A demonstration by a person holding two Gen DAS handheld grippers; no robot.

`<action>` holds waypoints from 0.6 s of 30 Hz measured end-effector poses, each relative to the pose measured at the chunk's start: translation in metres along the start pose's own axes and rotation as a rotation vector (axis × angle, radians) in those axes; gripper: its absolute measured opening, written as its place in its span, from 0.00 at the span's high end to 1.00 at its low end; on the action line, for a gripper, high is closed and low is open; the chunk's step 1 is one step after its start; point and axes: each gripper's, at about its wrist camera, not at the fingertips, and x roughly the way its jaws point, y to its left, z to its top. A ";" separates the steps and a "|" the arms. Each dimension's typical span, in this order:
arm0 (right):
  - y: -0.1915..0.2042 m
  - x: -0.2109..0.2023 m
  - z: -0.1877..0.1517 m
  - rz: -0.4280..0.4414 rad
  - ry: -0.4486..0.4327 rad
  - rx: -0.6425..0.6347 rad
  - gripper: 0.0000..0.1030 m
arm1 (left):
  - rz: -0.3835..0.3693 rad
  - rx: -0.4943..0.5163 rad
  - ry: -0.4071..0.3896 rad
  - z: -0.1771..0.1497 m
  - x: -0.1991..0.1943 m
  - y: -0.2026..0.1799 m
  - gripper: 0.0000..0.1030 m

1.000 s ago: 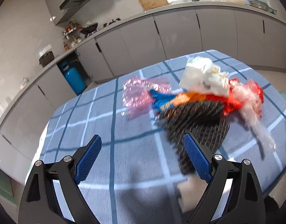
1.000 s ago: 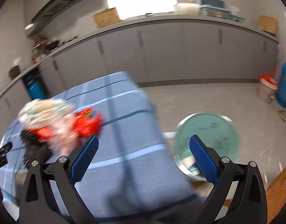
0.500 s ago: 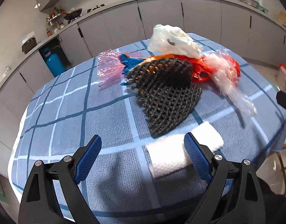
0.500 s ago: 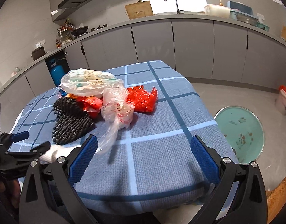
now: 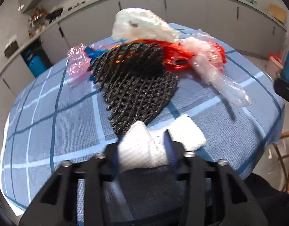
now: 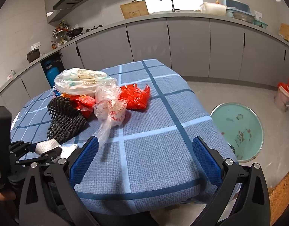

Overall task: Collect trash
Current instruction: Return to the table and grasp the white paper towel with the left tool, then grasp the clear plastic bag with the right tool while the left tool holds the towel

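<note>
Left tongs (image 5: pixel 142 150) closing on white foam (image 5: pixel 142 150), black netting (image 5: pixel 137 86) just beyond

On the desk (image 6: pixel 159 124) covered by a blue checked cloth, the trash sits in one heap; the black foam net (image 5: pixel 137 86) lies nearest the front edge, the white plastic bag (image 6: pixel 82 82) on top behind it, red wrappers (image 6: pixel 137 98) to the right — the white foam sleeve (image 5: pixel 142 150) lies just before the net; a green round basin (image 6: pixel 238 130) stands on the floor right of the desk.
</note>
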 end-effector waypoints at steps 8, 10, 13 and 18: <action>0.003 0.012 0.017 0.012 -0.007 -0.020 0.05 | 0.001 -0.052 -0.054 0.004 -0.029 0.021 0.89; 0.006 0.016 0.024 0.017 -0.013 -0.030 0.05 | 0.018 -0.073 -0.082 0.007 -0.041 0.032 0.89; 0.013 0.022 0.037 0.029 -0.027 -0.038 0.05 | 0.063 -0.115 -0.133 0.016 -0.056 0.054 0.89; 0.049 0.033 0.067 0.098 -0.062 -0.093 0.05 | 0.285 -0.149 -0.218 0.030 -0.064 0.084 0.89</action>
